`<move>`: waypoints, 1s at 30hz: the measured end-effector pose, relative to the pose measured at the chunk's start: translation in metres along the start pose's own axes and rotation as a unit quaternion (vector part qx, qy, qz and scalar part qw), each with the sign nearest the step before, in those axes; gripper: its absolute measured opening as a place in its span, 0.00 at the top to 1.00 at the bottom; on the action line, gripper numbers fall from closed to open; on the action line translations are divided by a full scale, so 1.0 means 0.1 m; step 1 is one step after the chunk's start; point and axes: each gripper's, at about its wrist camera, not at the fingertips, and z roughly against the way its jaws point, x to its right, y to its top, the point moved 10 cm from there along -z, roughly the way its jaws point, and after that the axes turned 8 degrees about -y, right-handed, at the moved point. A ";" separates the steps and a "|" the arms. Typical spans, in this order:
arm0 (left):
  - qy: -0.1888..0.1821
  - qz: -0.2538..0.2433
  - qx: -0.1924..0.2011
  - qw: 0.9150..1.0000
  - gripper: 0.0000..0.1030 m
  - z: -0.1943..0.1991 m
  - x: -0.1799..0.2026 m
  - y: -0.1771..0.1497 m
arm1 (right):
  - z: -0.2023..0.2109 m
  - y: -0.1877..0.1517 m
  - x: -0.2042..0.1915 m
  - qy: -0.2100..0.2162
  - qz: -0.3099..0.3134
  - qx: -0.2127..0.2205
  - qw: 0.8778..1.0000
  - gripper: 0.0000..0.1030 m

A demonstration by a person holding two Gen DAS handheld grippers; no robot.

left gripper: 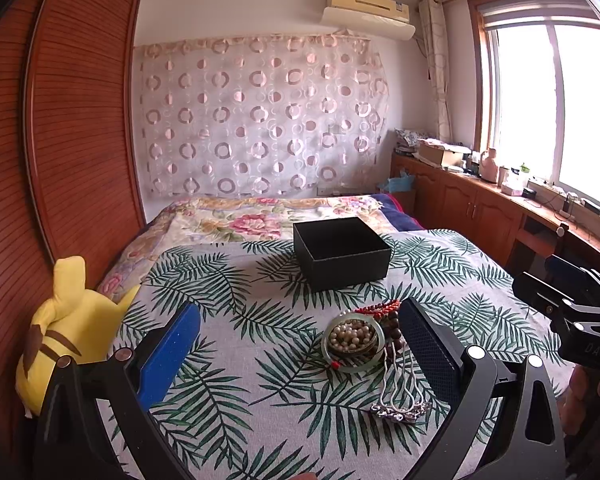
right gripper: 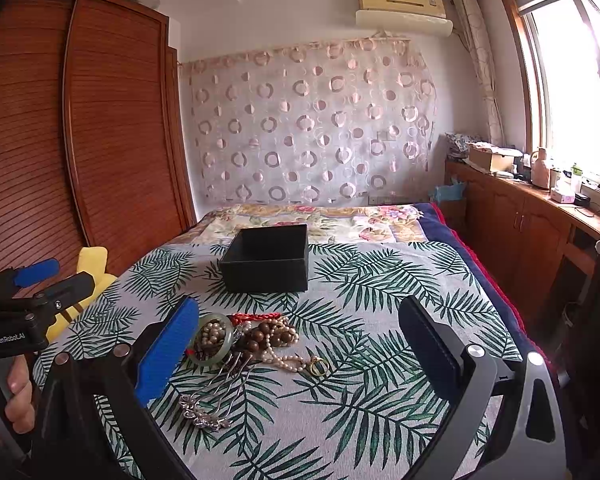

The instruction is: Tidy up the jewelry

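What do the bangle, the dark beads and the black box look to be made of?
Bangle: pale green and translucent, likely jade or glass. Dark beads: glossy brown rounds, probably polished wood. Black box: matte, sharp-edged, seemingly covered cardboard.

Yellow plush toy [left gripper: 70, 328] — beside wooden wardrobe [left gripper: 80, 120].

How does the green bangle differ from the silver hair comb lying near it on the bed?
The green bangle is a smooth closed ring, while the silver hair comb is long, with thin prongs and an ornate end. The bangle is pale green; the comb is shiny metal. The bangle has pearls inside it; the comb encloses nothing. Both lie on the leaf-print cloth, outside the black box, with neither gripper holding them.
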 end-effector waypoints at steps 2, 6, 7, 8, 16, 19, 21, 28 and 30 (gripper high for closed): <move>-0.001 0.001 -0.001 1.000 0.07 0.00 0.02 0.01 | 0.00 0.00 0.01 0.001 0.000 -0.001 1.000 0.02; 0.000 0.000 0.000 1.000 0.07 0.01 0.02 0.01 | 0.06 0.00 -0.06 0.002 0.000 -0.001 1.000 0.02; 0.000 0.000 0.000 1.000 0.07 0.01 0.02 0.01 | 0.06 -0.01 -0.07 0.002 0.001 -0.001 1.000 0.02; 0.000 0.001 -0.001 1.000 0.07 0.01 0.03 0.01 | 0.06 -0.01 -0.07 0.002 0.001 -0.001 1.000 0.02; -0.002 -0.001 0.001 1.000 0.07 0.01 0.02 0.02 | 0.06 -0.03 -0.07 0.003 -0.001 -0.001 1.000 0.02; -0.003 -0.001 0.001 1.000 0.07 0.00 0.05 -0.03 | 0.06 -0.03 -0.07 0.003 -0.001 -0.002 1.000 0.02; -0.004 0.000 0.002 1.000 0.07 0.00 0.06 -0.03 | 0.06 -0.03 -0.07 0.003 0.000 -0.002 1.000 0.02; -0.004 -0.001 0.002 1.000 0.07 0.00 0.06 -0.02 | 0.06 -0.03 -0.08 0.003 0.000 -0.001 1.000 0.02; -0.004 -0.001 0.002 1.000 0.07 0.01 0.07 -0.01 | 0.06 -0.02 -0.08 0.004 -0.001 -0.002 1.000 0.02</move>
